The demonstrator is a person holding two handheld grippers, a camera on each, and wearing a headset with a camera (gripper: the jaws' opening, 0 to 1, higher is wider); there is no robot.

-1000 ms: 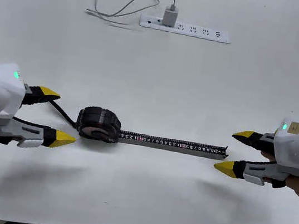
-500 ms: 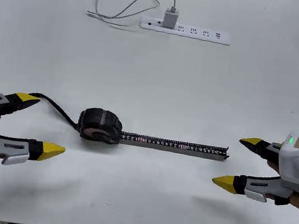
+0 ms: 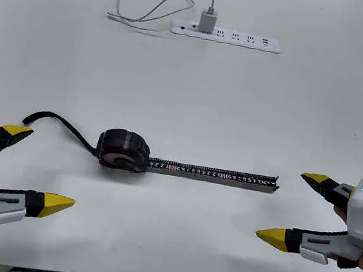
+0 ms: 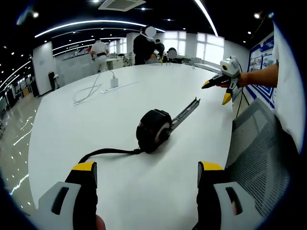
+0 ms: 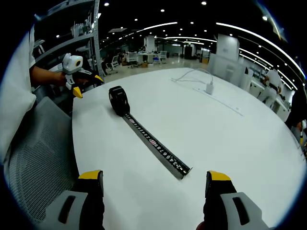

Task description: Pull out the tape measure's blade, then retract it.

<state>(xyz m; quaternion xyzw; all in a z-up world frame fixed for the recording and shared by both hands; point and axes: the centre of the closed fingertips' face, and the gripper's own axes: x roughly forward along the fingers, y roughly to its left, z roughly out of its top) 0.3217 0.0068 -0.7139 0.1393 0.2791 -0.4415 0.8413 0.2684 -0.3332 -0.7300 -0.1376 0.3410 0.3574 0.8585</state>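
While spread wide, left tongs, right tongs empty.

Counter: white, smooth, low-sheen top. Tape measure: ribbed black matt case, plastic by its look; blade a dark, thin, metal-like strip with fine printed marks. Left tongs and right tongs: glossy white plastic shells, black jaws, yellow matt tips.

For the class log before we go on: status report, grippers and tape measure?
Left gripper open, empty. Right gripper open, empty, short of blade tip. Tape measure on table, blade out, not retracted. Nothing blocking it.
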